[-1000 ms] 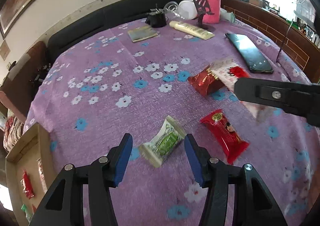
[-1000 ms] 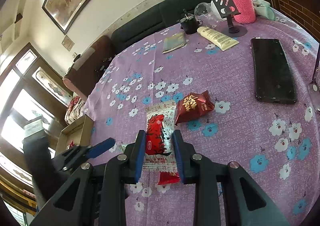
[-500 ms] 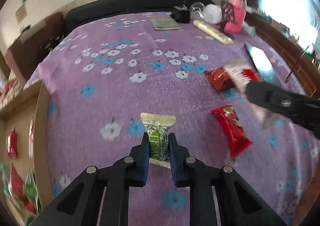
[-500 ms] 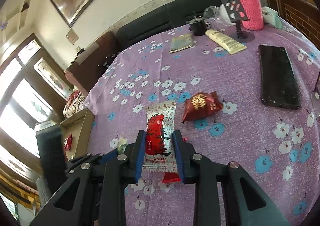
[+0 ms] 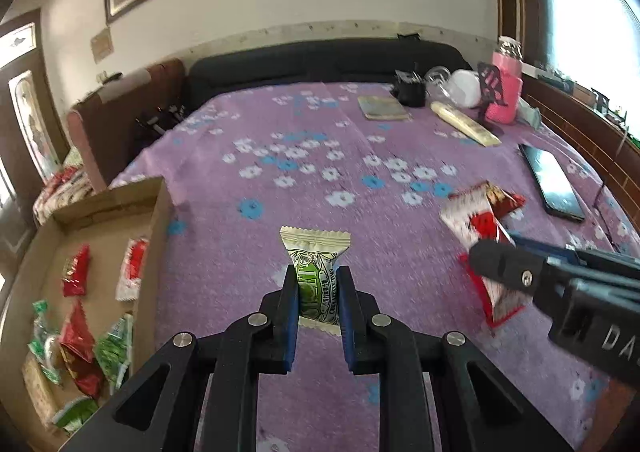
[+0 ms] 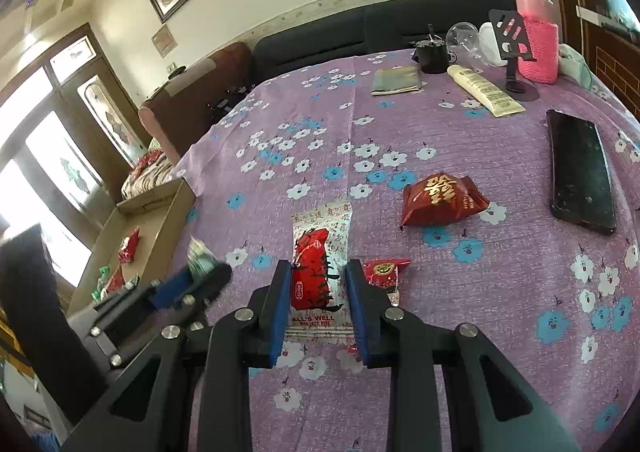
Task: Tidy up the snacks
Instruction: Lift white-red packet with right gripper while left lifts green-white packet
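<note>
While two snack packets lie loose on the purple flowered table (image 6: 460, 332), two more are held above it. Loose: a dark red packet (image 6: 442, 198) toward the table's right edge, near the black phone (image 6: 580, 172), and a small red packet (image 6: 384, 272) at the near edge, touching the right gripper's finger. The cardboard box (image 5: 154, 220) off the table's left edge holds several red, white and green packets; the exact count is unclear.

The left gripper (image 5: 318, 292) has its pads clamped on the green-and-cream packet (image 5: 316, 272). The right gripper (image 6: 316, 292) is closed on the white-and-red packet (image 6: 320, 264).

A second ago the left jaws stood open around the green packet lying on the table; now it is lifted and nearer the box.
</note>
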Demonstrator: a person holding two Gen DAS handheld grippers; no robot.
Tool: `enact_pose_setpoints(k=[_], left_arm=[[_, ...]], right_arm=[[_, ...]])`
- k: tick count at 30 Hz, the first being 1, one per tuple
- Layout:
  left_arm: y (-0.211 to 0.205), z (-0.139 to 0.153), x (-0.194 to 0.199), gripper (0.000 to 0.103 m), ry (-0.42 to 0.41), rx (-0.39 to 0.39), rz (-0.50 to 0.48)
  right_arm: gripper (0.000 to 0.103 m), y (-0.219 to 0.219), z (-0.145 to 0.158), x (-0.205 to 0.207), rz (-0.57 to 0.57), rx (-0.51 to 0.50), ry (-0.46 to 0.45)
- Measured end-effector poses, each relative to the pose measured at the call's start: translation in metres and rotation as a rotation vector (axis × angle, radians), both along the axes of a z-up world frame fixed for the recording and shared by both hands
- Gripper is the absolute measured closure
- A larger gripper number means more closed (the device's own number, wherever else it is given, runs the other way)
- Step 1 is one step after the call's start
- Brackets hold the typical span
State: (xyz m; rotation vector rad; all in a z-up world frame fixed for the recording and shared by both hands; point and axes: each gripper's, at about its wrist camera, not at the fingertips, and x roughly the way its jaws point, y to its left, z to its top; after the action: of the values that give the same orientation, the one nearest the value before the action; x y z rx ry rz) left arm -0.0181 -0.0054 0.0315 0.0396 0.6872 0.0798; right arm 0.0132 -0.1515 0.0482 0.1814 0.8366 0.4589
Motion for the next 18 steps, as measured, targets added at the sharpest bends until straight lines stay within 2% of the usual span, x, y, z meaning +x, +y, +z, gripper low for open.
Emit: enact_pose_setpoints(k=[18], left_arm=[[0.0038, 0.0018, -0.0036, 0.085, -0.023, 0.001, 0.017]], right_arm=[[0.077, 0.0028, -0.004, 0.0007, -0.004, -0.025, -0.006]])
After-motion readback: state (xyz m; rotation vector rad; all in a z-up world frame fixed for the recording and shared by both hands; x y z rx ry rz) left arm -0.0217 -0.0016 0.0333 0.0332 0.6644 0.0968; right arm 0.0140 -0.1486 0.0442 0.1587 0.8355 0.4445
